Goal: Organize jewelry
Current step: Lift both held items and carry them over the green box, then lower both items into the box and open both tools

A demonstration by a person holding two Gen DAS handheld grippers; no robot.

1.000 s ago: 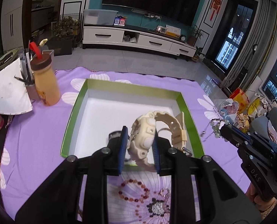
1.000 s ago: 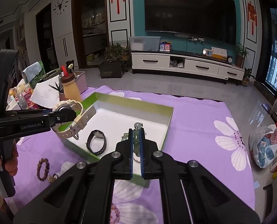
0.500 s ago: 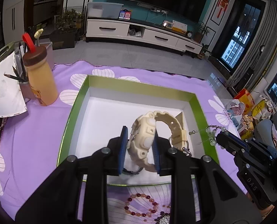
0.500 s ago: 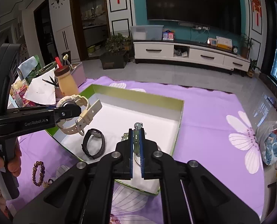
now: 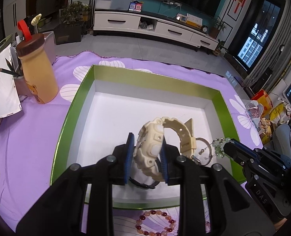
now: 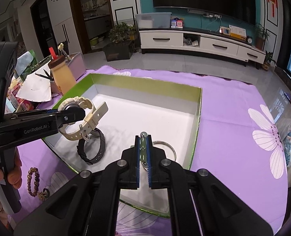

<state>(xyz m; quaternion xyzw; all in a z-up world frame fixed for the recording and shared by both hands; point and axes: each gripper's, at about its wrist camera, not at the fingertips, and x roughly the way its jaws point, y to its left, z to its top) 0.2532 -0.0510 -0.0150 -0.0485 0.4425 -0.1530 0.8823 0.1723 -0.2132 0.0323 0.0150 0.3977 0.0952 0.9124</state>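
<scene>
My left gripper [image 5: 146, 139] is shut on a cream watch [image 5: 155, 137] and holds it above the near part of the green-rimmed white box [image 5: 76, 100]. The watch also shows in the right wrist view [image 6: 80, 108]. My right gripper [image 6: 143, 139] is shut on a pale green bead bracelet [image 6: 143, 147], over the box's near right part; its beads show in the left wrist view [image 5: 220, 143]. A black watch [image 6: 92, 147] and a silver bangle [image 6: 165, 145] lie in the box.
A brown bead bracelet [image 6: 32, 181] and a reddish bead bracelet [image 5: 157, 222] lie on the purple flowered cloth [image 6: 233, 127] near the box. A yellow bottle [image 5: 37, 72], pencils and papers stand at the left. Bags lie at the far right.
Both grippers have moved forward over the box with their loads. The cream watch now hangs above the black watch, and the green beads are over the bangle.
</scene>
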